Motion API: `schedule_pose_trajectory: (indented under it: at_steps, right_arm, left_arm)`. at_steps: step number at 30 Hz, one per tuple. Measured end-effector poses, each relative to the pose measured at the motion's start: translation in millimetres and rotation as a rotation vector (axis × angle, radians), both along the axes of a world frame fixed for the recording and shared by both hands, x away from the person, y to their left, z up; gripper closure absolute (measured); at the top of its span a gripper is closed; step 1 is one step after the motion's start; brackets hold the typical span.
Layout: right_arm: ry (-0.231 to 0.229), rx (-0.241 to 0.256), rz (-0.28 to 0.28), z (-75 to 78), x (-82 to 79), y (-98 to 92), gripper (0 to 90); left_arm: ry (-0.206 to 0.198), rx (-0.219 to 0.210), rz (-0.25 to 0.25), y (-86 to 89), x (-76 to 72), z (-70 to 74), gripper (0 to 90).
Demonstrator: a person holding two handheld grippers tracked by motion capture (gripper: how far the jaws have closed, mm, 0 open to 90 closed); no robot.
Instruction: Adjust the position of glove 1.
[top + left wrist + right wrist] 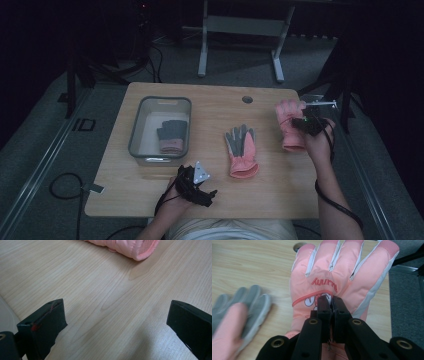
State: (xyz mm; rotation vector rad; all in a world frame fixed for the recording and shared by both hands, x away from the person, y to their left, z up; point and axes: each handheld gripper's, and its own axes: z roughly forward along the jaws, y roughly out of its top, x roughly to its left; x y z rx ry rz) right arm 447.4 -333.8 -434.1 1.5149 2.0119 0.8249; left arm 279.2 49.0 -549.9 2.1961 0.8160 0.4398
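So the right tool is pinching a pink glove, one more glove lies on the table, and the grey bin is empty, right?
Not quite: the grey bin is not empty. The high view shows a glove in the bin, grey with a pink cuff. The rest holds: the right tool has its fingers closed on the pink glove, and one more glove lies mid-table.

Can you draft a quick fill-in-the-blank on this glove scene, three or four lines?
1. The right gripper is shut on the back of a ____ glove.
2. The left gripper hovers over the wooden table with its jaws ____.
3. The grey bin holds ____ glove(s).
4. The middle glove lies with its grey ____ facing up.

Missing words: pink; open; one; palm
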Motion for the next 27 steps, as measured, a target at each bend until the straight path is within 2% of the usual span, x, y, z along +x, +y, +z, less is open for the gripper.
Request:
schedule_pose_trajectory:
  at_steps: [4, 6, 12, 17, 24, 27]
  right_arm:
    - [-0.014, 0.029, -0.033, 5.3, -24.8, 2.4, 86.4]
    - [-0.014, 0.072, -0.041, 2.0, -35.9, 0.8, 86.4]
    - [0.016, 0.045, -0.046, -14.7, -55.9, 9.7, 86.4]
    - [0.05, 0.032, -0.068, -34.7, -59.0, 14.3, 86.4]
    - [0.121, 0.026, -0.104, -71.9, -48.7, 18.7, 86.2]
    - [0.121, 0.031, -0.113, -80.0, -45.7, 19.2, 85.8]
  left_arm:
    - [-0.003, -0.007, 0.007, 2.6, 0.5, 1.7, 1.8]
    - [-0.004, -0.006, 0.011, 4.6, 1.1, 2.0, 1.7]
    - [-0.006, -0.002, 0.01, 3.2, 1.3, 1.3, 1.7]
    - [0.008, 0.003, -0.004, 0.9, 1.7, 0.1, 1.7]
    - [0.001, 0.012, -0.002, 0.0, 0.8, -1.0, 1.7]
    - [-0.002, 0.016, -0.002, -0.3, 0.5, -1.4, 1.7]
